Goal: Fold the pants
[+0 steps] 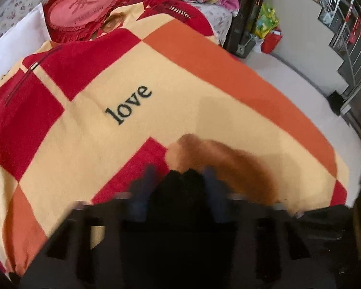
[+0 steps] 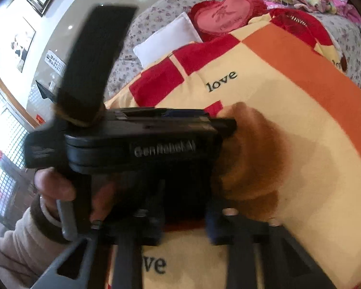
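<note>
The left gripper (image 1: 180, 180) is pinching black fabric pants (image 1: 180, 187) at 6 o'clock on the red-orange-cream patchwork blanket (image 1: 180, 84); the right gripper (image 2: 184, 219) is sitting narrowed there too, grip unclear.

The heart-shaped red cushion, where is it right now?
The heart-shaped red cushion lies at the far end of the bed, upper left in the left wrist view, beside the white pillow and just beyond the patchwork blanket.

Patchwork-blanketed bed (image 1: 204, 77), picture-hung wall (image 2: 31, 31)
</note>
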A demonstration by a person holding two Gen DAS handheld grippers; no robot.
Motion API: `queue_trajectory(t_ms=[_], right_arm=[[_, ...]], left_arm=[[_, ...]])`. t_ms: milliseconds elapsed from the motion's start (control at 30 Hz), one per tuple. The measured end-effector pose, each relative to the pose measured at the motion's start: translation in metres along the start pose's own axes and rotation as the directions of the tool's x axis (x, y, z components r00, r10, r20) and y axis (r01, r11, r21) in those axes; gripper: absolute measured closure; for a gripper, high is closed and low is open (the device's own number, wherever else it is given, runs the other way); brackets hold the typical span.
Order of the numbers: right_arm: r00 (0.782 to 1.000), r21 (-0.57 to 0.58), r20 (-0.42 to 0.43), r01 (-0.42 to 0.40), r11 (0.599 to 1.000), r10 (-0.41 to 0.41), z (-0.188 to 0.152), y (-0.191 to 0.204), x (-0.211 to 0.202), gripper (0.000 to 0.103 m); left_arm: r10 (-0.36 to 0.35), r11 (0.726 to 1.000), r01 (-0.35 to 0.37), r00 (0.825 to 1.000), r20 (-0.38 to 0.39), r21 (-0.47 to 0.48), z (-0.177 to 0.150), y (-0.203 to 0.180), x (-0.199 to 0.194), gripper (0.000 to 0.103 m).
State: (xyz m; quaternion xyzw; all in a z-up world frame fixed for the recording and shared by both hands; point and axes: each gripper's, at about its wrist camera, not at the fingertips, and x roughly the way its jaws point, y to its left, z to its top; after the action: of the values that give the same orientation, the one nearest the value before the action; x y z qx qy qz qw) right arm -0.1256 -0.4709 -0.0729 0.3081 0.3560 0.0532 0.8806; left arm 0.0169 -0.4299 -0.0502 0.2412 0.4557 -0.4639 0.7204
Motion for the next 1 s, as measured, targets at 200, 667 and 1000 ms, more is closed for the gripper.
queue_trajectory(t_ms=[200, 667, 1000], right_arm=[[0.999, -0.046, 0.034, -0.024, 0.999, 0.026, 0.011, 0.026, -0.006, 0.088], [0.966, -0.400, -0.116, -0.259, 0.879, 0.232, 0.007, 0.208, 0.047, 0.088], [0.914, -0.381, -0.314, -0.370, 0.847, 0.258, -0.022, 0.236, 0.103, 0.063]], left_arm=[[-0.105, 0.988, 0.110, 0.993, 0.054, -0.113, -0.003, 0.027, -0.029, 0.089], [0.151, 0.917, -0.052, 0.963, 0.223, -0.396, -0.129, 0.144, -0.201, 0.089], [0.235, 0.745, -0.139, 0.970, 0.062, -0.652, -0.234, 0.209, -0.188, 0.087]])
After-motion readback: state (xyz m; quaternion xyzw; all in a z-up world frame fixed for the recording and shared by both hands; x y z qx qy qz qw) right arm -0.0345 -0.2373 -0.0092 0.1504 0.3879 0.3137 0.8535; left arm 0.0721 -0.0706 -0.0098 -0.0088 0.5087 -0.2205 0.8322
